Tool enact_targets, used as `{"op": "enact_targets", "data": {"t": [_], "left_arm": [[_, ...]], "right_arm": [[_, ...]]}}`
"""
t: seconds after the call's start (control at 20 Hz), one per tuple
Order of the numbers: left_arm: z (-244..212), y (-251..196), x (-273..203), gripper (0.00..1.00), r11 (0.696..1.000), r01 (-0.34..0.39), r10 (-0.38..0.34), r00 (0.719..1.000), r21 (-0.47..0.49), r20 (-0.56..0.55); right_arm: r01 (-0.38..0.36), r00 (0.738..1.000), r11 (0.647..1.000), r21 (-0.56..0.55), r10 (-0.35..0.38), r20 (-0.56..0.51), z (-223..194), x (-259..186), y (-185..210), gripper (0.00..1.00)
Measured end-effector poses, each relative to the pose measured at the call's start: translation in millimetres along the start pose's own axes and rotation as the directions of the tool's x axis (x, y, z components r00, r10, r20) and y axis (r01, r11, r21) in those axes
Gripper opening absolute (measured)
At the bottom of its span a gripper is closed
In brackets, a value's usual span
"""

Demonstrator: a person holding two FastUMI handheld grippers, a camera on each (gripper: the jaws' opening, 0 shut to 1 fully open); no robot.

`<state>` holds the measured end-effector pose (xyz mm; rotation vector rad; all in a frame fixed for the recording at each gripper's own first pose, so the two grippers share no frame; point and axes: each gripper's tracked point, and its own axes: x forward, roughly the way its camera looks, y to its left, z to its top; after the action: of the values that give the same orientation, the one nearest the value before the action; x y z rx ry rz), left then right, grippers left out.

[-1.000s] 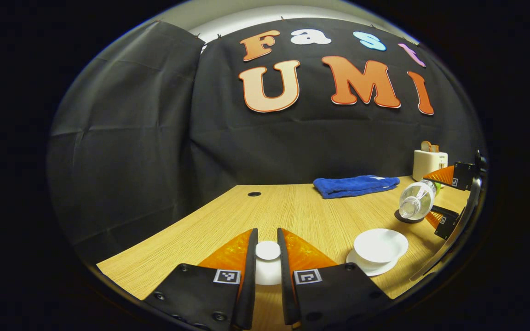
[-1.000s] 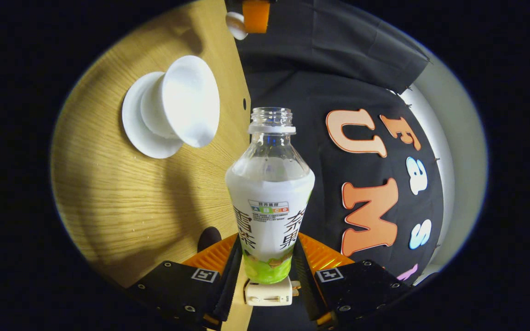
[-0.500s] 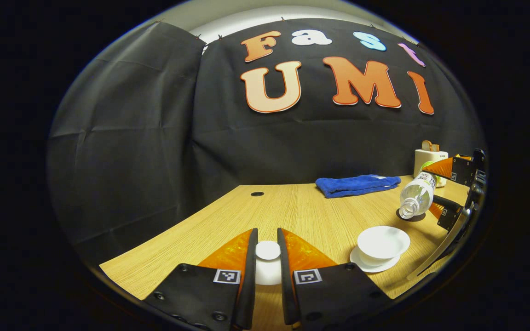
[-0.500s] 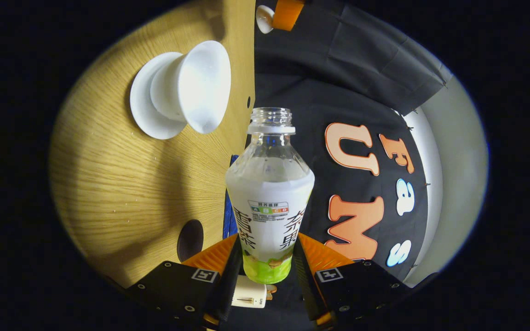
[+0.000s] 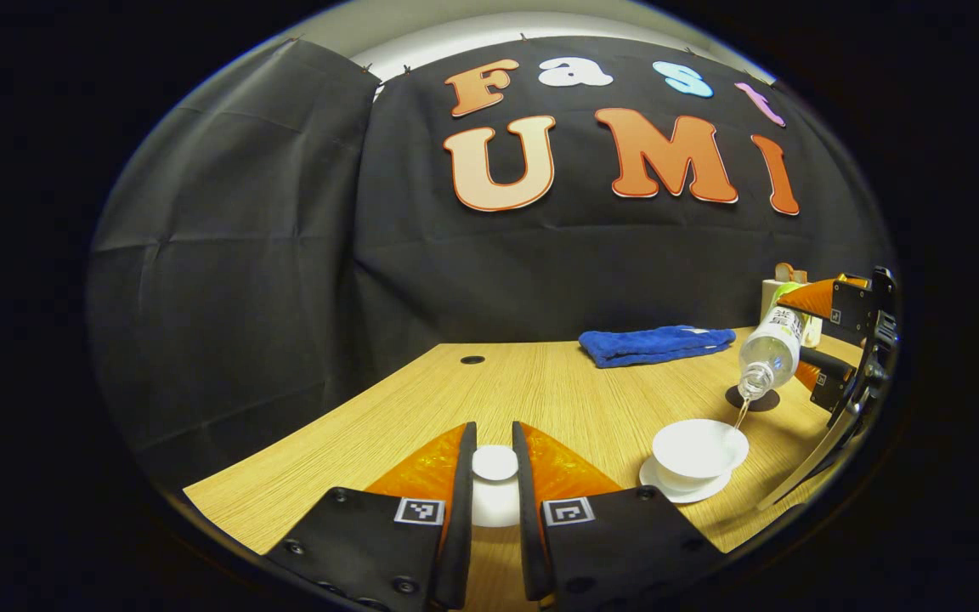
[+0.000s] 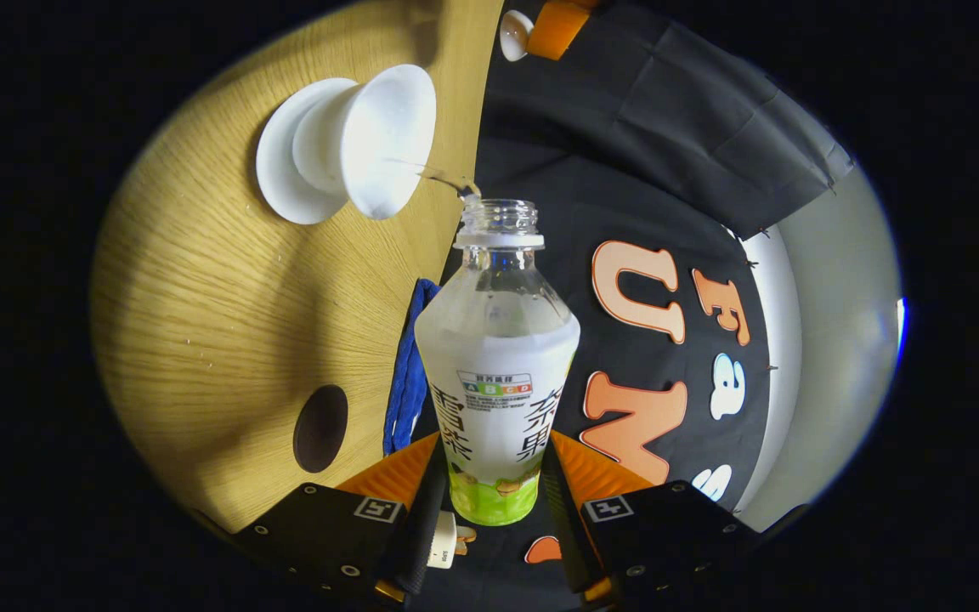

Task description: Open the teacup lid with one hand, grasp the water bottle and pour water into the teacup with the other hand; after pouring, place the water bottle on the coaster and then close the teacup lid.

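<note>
Water has begun to flow. 1 second ago the water bottle (image 6: pixel 498 357) lay nearly level with its mouth short of the teacup (image 5: pixel 698 449); now it tips neck-down, and a thin stream runs from its mouth to the cup's near rim, seen in both the left gripper view and the right gripper view. So the pour is under way, with the lid already off.

The right gripper (image 6: pixel 489 497) is clamped on the bottle's lower body, both fingers pressing the label. The left gripper (image 5: pixel 495 476) holds the white teacup lid (image 5: pixel 495 464) between its closed fingers, above the worktop (image 5: pixel 540 391) and well left of the cup, much as it did 1 second ago.

The teacup stands on its white saucer (image 5: pixel 664 489). The dark round coaster (image 6: pixel 320 427) lies bare just beyond it, ready for the bottle. A blue towel (image 5: pixel 655 342) lies further back.

The stream lands close to the rim, so a small drift could spill onto the saucer.
</note>
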<state>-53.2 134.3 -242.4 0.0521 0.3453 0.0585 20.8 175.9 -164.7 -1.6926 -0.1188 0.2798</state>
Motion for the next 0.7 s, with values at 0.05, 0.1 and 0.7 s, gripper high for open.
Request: {"op": "enact_targets", "data": {"t": [0.05,0.1,0.7], "left_arm": [[0.2,-0.5,-0.7,0.28,1.000,0.001,-0.001,1.000,-0.001,-0.001],[-0.2,-0.3,-0.7,0.28,1.000,0.000,0.000,1.000,0.000,-0.002],[-2.6,-4.0,1.9,0.28,1.000,0.016,-0.016,1.000,-0.018,-0.014]], "right_arm": [[0.001,1.000,1.000,-0.002,-0.001,0.002,-0.5,0.7,-0.5,0.60],[0.003,1.000,1.000,-0.006,-0.003,0.004,2.1,1.3,-2.6,0.63],[0.040,0.998,0.996,-0.084,-0.035,0.051,3.7,6.5,-19.4,0.63]]}}
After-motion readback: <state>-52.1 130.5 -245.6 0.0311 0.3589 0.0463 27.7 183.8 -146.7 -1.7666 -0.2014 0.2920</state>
